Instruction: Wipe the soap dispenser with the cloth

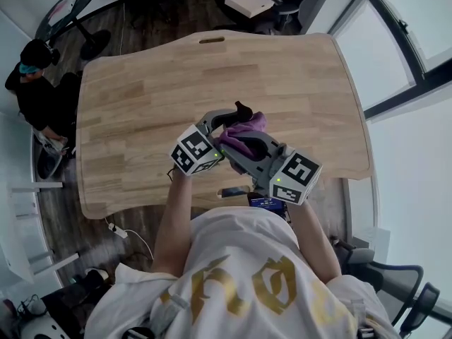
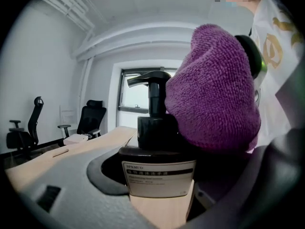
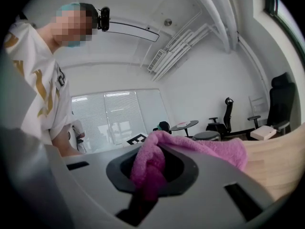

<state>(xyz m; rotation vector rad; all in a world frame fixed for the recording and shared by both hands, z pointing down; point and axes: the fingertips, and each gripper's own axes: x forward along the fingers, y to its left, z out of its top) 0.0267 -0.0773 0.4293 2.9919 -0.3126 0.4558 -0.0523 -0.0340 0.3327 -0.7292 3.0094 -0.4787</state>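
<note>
The soap dispenser [image 2: 157, 173] stood upright between the fingers of the left gripper [image 1: 224, 121], which were closed on its dark body at the label. The bench [image 1: 141, 104] lay below it, though whether its base rested there could not be told. The right gripper [image 3: 152, 175] had its fingers pinched on a bunched fold of the purple cloth [image 2: 214, 99], and the loose wad was pressed against the dispenser's upper right side, beside the pump neck. The bottle looked stiff and smooth, likely slippery and weighted by its contents, so the body seemed the safest place to hold, since the pump head would give. The soft cloth should mould around the shoulder.
</note>
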